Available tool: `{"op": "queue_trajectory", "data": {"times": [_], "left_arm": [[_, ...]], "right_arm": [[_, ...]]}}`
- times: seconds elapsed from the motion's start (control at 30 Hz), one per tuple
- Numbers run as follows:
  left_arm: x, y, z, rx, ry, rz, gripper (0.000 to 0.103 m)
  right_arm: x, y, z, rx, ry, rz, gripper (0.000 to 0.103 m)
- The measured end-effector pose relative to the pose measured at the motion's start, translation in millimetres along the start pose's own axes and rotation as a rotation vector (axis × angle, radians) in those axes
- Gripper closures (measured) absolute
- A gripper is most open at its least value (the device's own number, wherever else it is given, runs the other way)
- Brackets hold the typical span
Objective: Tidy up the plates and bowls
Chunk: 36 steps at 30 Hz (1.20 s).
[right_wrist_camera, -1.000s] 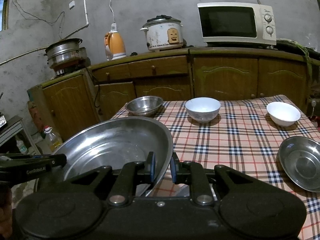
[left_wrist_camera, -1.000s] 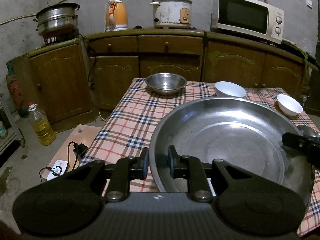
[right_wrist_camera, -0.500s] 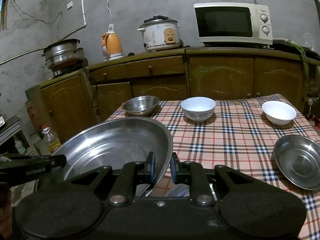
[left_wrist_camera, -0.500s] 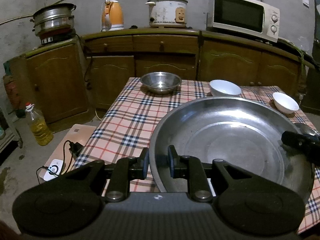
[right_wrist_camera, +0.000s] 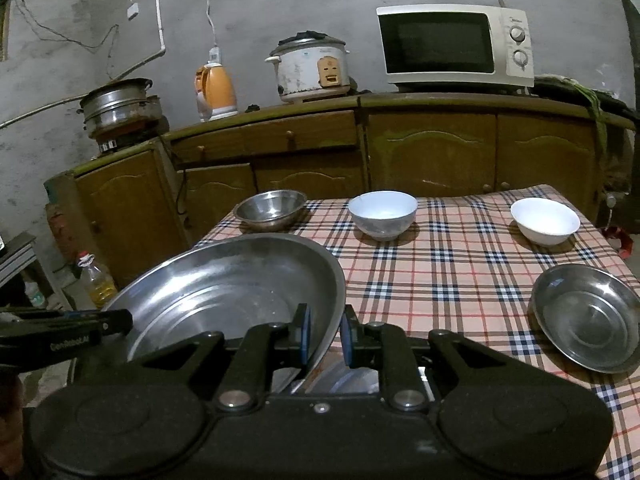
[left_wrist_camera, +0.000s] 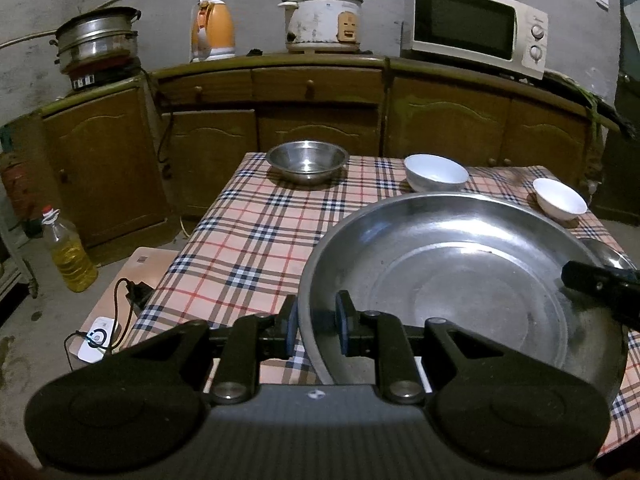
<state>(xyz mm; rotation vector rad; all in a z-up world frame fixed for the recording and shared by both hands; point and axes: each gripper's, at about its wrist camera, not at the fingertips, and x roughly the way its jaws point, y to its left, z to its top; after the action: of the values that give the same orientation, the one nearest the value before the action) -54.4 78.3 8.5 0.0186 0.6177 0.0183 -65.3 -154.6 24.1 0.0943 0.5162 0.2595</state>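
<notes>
Large steel basin [left_wrist_camera: 460, 280] held above the near part of the checked tablecloth [left_wrist_camera: 248, 248]: left gripper [left_wrist_camera: 317, 330] clamped on its left rim, right gripper [right_wrist_camera: 325, 334] clamped on the opposite rim, the basin spanning between.

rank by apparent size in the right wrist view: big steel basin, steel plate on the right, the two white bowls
1. big steel basin, though nearest the camera
2. steel plate
3. the two white bowls look alike; unranked

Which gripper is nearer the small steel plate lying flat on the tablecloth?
Right. The right gripper grips the big basin's rim beside the small steel plate; the left gripper grips its opposite rim.
</notes>
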Motion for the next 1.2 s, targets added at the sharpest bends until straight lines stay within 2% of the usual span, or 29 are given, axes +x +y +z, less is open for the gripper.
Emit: {"op": "queue_trajectory", "data": {"times": [1.2], "left_arm": [[6.8,-22.0,-8.7,0.011,0.035,-0.07,0.083]], "right_arm": [[-17.2,-24.8,-14.6,0.022,0.003,-0.045,0.082]]}}
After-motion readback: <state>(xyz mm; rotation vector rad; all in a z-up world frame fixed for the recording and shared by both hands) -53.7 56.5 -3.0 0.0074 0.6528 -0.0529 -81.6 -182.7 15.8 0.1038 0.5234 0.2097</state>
